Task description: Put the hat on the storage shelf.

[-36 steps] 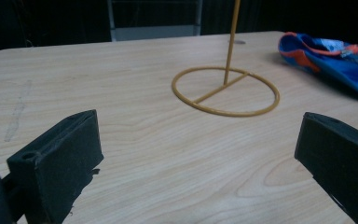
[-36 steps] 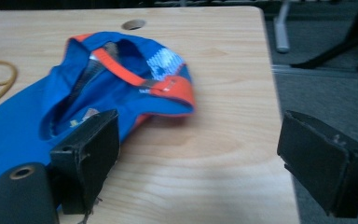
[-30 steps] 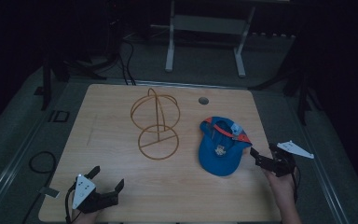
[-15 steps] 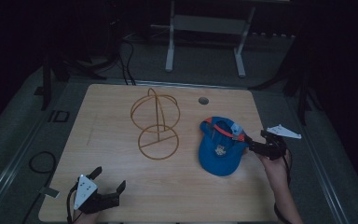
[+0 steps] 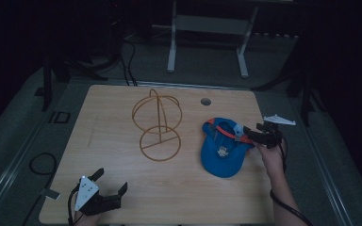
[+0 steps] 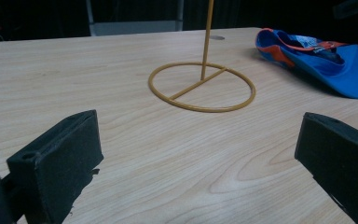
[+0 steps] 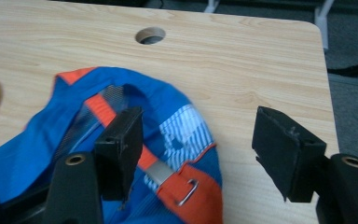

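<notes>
Blue cap [image 5: 222, 150] lay on the right half of the wooden table [image 5: 113, 117], well right of the wire stand [image 5: 158, 125], w/ a bare strip of wood between them. Cap was upside down or tipped, opening facing up: inside showed an orange band running across, a mesh-looking panel and a pale blue-and-white striped patch. In the right gripper view the cap [image 7: 74, 140] showed an orange back strap w/ a small metal buckle at its end, strap lying loose over the blue cloth; orange trim also ran along the rim. Brim was plain blue, pointing toward the near edge in the high view; small pale mark on the cloth there, too small to read. Right gripper [image 5: 254, 134] sat at the cap's right edge, by the strap end, jaws spread wide; one jaw stood over the strap area, the other over bare wood beside the cap. Couldn't tell if the near jaw touched the cloth. Nothing between the jaws was pinched. Left gripper [image 5: 108, 181] rested low near the front-left corner of the table, well apart from the cap, jaws wide, nothing in them. Its view looked across the wood at the stand's ring base [image 6: 202, 87] and the cap [image 6: 326, 60] farther right. Round hole [image 5: 206, 101] in the table behind the cap.
</notes>
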A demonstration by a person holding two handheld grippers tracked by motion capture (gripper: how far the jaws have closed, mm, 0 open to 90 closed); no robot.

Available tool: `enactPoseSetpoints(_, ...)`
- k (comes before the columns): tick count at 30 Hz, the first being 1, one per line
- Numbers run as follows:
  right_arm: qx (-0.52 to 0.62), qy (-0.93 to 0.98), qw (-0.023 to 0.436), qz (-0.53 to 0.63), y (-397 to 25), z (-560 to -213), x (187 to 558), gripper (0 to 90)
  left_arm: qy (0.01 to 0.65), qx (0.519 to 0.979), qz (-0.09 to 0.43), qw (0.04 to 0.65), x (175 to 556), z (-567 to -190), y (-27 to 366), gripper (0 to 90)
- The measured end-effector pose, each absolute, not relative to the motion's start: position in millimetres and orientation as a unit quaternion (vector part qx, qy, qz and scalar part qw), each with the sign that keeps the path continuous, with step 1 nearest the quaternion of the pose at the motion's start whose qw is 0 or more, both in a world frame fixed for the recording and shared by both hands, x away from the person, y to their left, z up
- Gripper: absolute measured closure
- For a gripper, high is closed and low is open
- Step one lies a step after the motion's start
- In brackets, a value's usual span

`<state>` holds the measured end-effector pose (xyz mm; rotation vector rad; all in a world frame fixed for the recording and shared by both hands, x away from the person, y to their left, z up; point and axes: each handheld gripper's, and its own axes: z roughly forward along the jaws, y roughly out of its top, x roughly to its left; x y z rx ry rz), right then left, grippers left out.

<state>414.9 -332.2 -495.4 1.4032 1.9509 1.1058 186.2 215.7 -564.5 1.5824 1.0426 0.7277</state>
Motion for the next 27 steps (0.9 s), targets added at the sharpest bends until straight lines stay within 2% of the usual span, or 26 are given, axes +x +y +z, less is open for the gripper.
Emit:
enactPoseSetpoints(17,0.544,0.723,0.206,0.371,-325,-528,451,39.8,0.452,0.653,0.304,0.526,185,-563,218,0.8)
enactPoseSetpoints(25,0.544,0.738,0.183,0.354,-323,-544,457,49.1,0.46,0.654,0.294,0.523,185,-562,217,0.8)
enactPoseSetpoints(26,0.539,0.745,0.179,0.35,-320,-547,457,53.9,0.461,0.654,0.293,0.524,185,-562,217,0.8)
enactPoseSetpoints(27,0.539,0.745,0.179,0.35,-320,-547,457,53.9,0.461,0.654,0.291,0.524,185,-562,217,0.8)
